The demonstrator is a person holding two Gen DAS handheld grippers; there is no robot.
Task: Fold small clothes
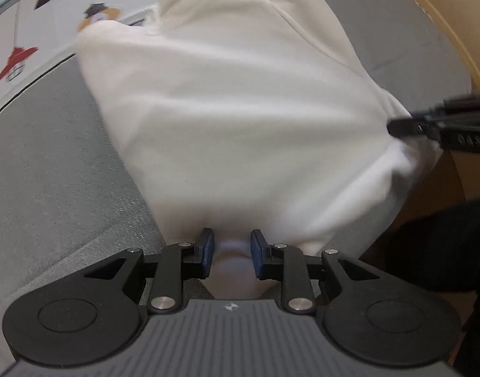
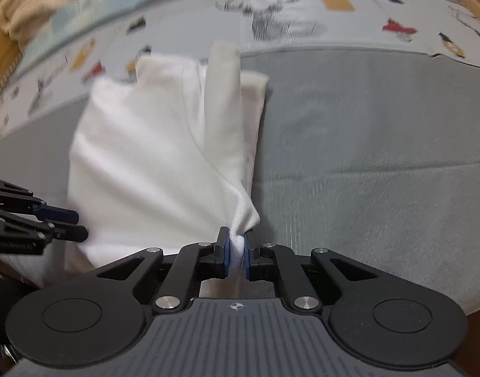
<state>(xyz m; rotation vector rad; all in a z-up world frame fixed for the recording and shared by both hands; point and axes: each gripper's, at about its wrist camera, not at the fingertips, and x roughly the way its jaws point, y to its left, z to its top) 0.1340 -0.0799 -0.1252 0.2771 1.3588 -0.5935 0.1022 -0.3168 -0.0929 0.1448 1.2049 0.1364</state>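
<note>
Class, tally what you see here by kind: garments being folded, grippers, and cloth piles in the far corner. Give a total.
White garment: 1
Grippers: 2 (left gripper, right gripper)
Beige cloth pile: 1
Total: 4

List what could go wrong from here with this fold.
1. The left gripper has its pads apart around the white garment; that corner may drop.
2. The right gripper pinches only a thin bunched corner, which could slip out.
3. The garment's near edge lies at the edge of the grey cushion and could slide off.
</note>
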